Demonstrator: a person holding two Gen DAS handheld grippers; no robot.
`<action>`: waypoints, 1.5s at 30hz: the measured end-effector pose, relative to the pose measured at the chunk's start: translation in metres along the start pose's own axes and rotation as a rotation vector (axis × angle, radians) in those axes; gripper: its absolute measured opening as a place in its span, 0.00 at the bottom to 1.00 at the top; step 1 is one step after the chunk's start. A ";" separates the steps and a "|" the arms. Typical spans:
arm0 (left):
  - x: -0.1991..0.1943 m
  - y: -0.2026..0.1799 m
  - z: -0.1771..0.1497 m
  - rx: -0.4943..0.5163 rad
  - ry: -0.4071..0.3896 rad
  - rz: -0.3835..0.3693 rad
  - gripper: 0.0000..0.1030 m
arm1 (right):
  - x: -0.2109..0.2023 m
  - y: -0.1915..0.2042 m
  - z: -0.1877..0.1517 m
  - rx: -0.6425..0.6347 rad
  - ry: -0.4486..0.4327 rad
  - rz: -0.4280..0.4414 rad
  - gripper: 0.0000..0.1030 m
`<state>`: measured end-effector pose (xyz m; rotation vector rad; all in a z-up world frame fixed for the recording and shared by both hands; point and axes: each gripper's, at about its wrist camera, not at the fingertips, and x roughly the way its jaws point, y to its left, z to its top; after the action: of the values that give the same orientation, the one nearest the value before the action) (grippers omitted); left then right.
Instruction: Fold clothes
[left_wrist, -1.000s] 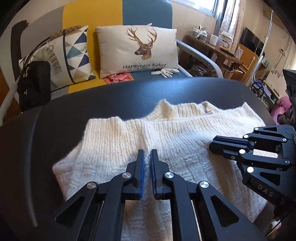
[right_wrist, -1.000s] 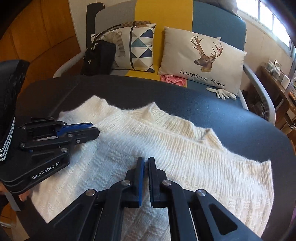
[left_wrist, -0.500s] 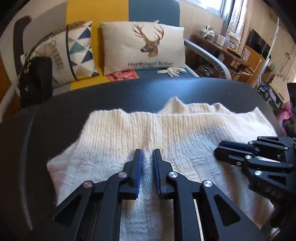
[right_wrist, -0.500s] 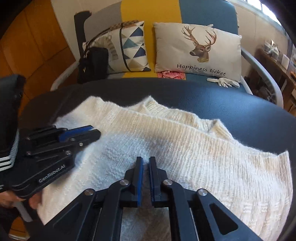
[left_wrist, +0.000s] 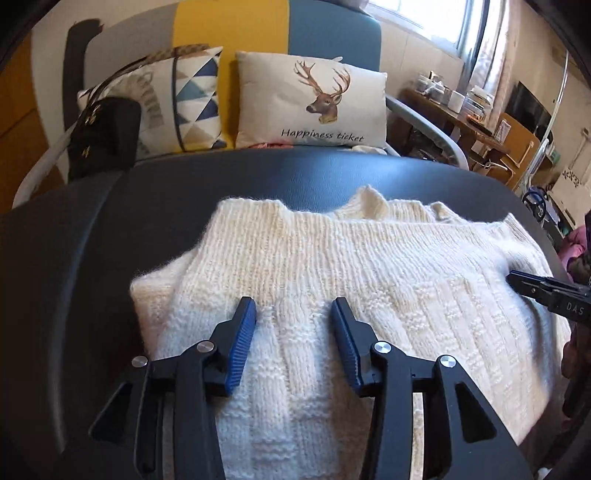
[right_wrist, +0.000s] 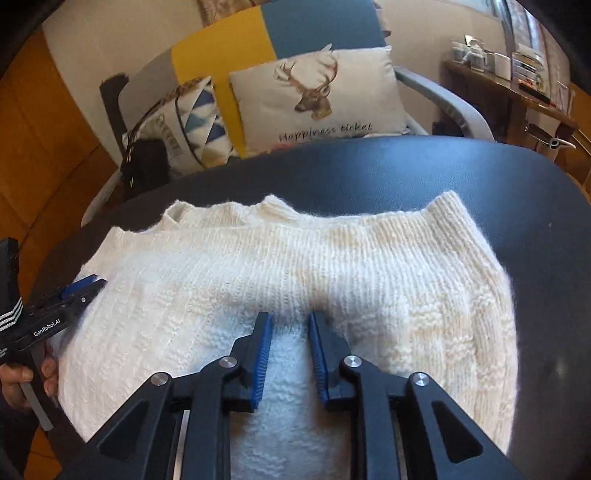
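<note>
Both pairs of jaws, pinched together a second before, had parted and were opening, and each gripper had slid outward along the knit. Beneath and ahead of the left gripper (left_wrist: 293, 314) lay the cream sweater (left_wrist: 351, 280), folded flat on the dark round table (left_wrist: 92, 258); its blue pads stood released, wool under the gap but nothing pressed between them. Further right, the right gripper (right_wrist: 290, 328) was spread more narrowly, likewise clamping nothing, with the sweater's ribbed edge beyond its tips.

From here, a likely fault was a pinch catching only the top layer (the knit looked thick and loose), so a lift would peel the fold apart. Uneven pulls by the two hands could also skew the edges.

Counted: one sweater, two grippers, one table, and past it a sofa (left_wrist: 236, 26) carrying two cushions and one black bag (left_wrist: 107, 133).
</note>
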<state>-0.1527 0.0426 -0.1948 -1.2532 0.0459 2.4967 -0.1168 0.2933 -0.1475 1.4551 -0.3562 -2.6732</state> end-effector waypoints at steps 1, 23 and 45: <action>-0.008 0.001 -0.009 -0.019 0.000 -0.005 0.44 | -0.002 0.007 -0.004 -0.035 0.014 0.000 0.22; -0.072 -0.023 -0.044 0.020 -0.126 0.118 0.67 | -0.050 -0.076 0.009 0.218 -0.088 0.067 0.25; -0.095 -0.020 -0.082 0.020 -0.093 0.113 0.80 | -0.089 -0.121 -0.130 0.274 0.097 0.099 0.15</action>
<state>-0.0306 0.0188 -0.1679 -1.1552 0.1218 2.6408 0.0454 0.4048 -0.1713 1.5816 -0.7906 -2.5436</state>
